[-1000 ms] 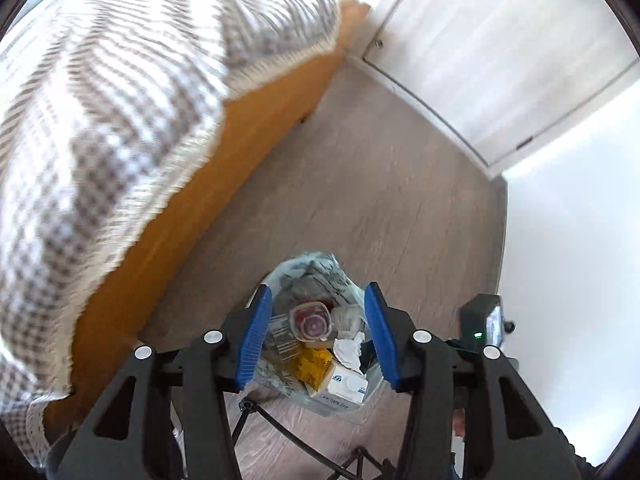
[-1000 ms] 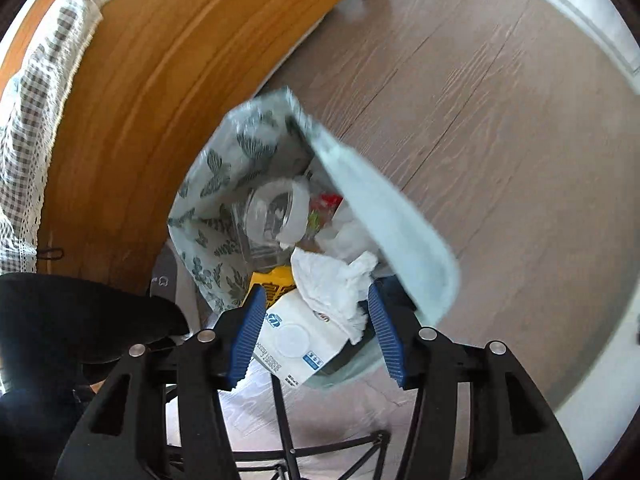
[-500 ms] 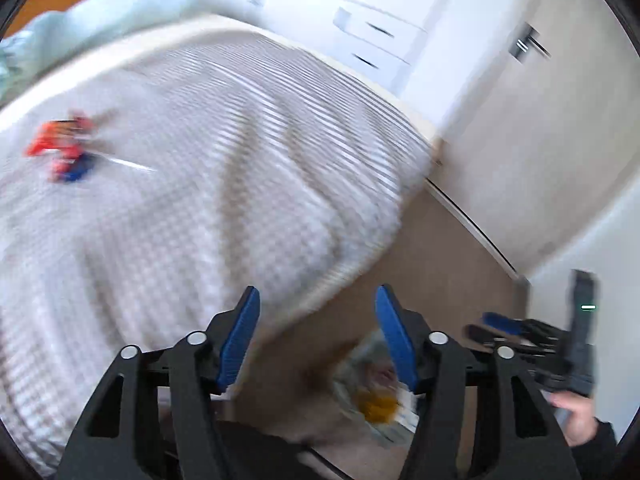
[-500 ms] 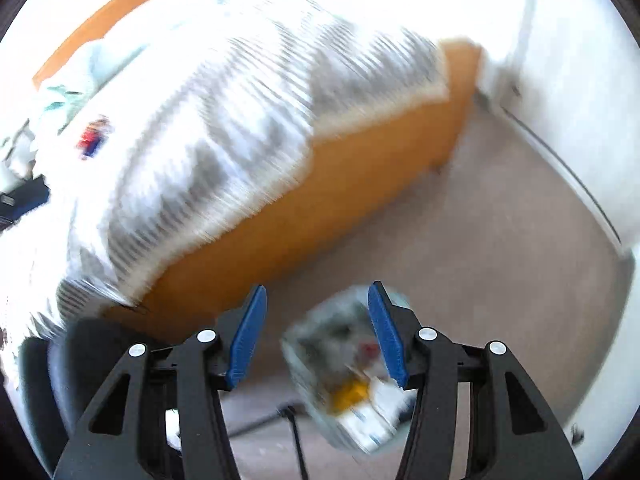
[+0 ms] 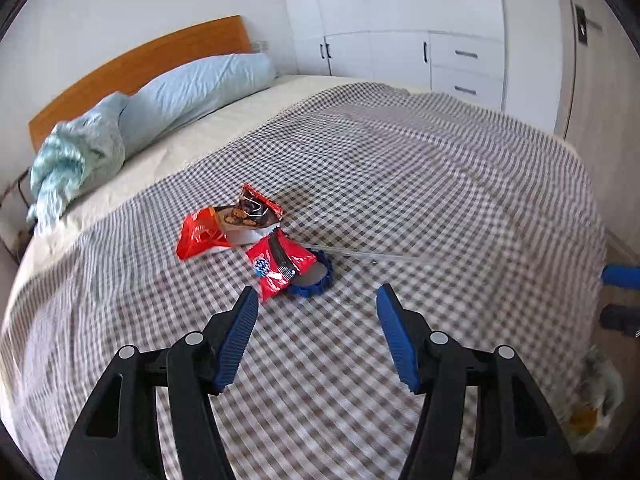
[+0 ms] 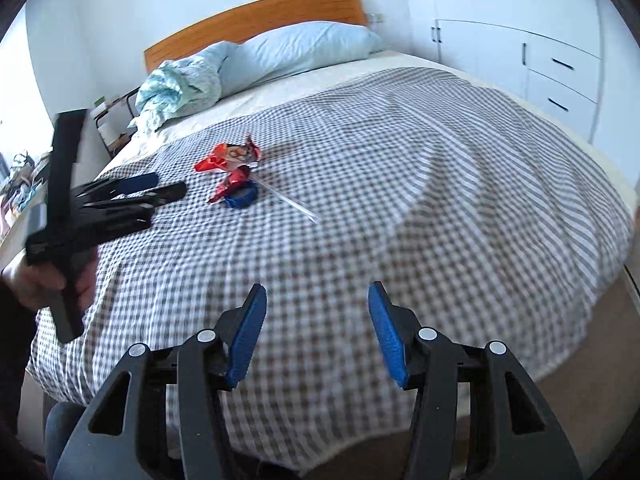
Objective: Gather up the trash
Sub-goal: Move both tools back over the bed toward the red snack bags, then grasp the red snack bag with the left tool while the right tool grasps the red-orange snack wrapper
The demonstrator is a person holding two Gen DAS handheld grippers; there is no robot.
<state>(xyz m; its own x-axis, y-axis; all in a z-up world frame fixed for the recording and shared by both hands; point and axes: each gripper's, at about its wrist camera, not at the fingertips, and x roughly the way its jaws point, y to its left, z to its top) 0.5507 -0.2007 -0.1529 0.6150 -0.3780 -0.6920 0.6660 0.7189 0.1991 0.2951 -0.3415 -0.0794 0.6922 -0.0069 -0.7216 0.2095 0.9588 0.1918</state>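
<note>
Red wrappers lie mid-bed on the checked blanket, touching a blue lid and a clear straw. Just short of the lid, the left gripper has just been opening its fingers, empty. Farther back, the right gripper fingers stand apart, empty.
</note>
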